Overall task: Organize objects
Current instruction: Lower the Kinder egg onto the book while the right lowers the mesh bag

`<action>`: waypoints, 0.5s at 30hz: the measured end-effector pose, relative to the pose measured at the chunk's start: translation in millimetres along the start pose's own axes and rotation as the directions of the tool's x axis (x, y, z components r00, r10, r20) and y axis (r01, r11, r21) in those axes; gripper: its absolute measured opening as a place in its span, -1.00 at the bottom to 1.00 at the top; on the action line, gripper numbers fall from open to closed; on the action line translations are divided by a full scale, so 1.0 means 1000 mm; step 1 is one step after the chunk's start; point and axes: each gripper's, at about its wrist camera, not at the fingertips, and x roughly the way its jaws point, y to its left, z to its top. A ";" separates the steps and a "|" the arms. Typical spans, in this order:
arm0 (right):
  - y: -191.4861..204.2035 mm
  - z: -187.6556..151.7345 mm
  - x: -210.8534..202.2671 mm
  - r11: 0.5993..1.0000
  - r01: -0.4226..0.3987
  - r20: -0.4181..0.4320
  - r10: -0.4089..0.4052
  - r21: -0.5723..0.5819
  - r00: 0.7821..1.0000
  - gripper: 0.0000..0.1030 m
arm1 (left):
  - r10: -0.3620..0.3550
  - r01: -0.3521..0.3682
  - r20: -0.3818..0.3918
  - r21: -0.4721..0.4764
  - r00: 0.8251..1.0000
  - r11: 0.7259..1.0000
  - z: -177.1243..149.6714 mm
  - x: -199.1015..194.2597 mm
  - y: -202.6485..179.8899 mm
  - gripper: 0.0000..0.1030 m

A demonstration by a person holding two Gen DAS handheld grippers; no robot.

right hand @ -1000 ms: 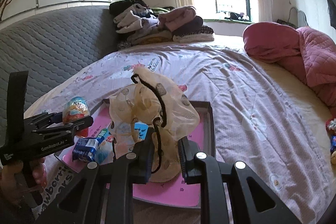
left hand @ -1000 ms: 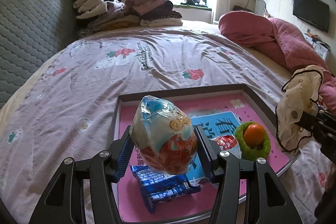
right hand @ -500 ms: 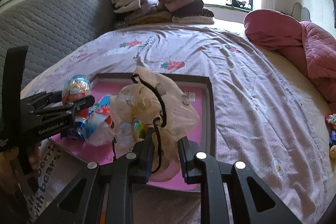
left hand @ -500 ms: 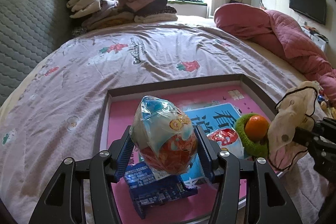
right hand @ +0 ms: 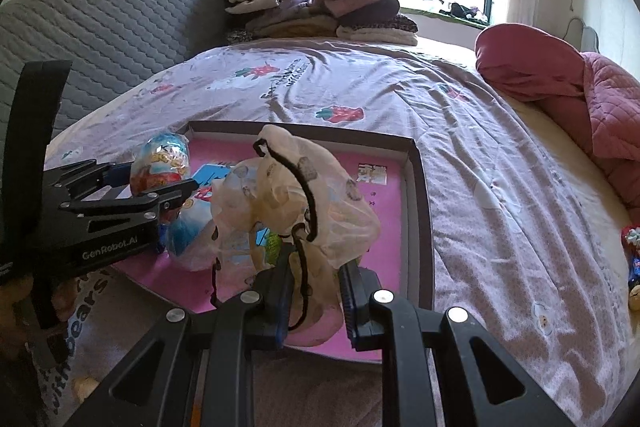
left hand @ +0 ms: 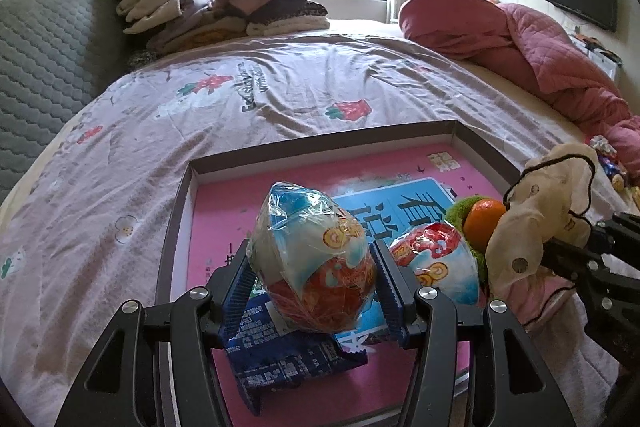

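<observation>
My left gripper point(left hand: 314, 281) is shut on a plastic-wrapped toy egg point(left hand: 314, 259), blue on top and orange below, held above the pink-lined tray point(left hand: 180, 207). The egg also shows in the right wrist view point(right hand: 160, 163). My right gripper point(right hand: 314, 291) is shut on a cream frilly cloth with black trim point(right hand: 292, 199), held over the tray's near right part; it also shows in the left wrist view point(left hand: 536, 227). In the tray lie a blue snack packet point(left hand: 288, 359), a second wrapped egg point(left hand: 436, 267) and an orange on a green ring point(left hand: 482, 219).
The tray point(right hand: 420, 195) sits on a mauve strawberry-print bedsheet point(left hand: 260, 99). Folded clothes point(left hand: 216, 3) are stacked at the bed's far end by a grey quilted headboard point(right hand: 100, 27). A pink quilt point(left hand: 540, 47) lies on the right, small toys point(right hand: 632, 267) by it.
Both grippers have moved forward over the tray while keeping their hold. The cloth has come closer to the orange and the second egg.
</observation>
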 end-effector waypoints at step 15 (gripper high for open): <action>-0.001 0.000 0.010 0.999 0.030 -0.002 -0.030 -0.012 1.000 -0.55 | -0.008 0.008 -0.056 -0.003 0.998 1.000 -0.005 0.013 -0.001 0.13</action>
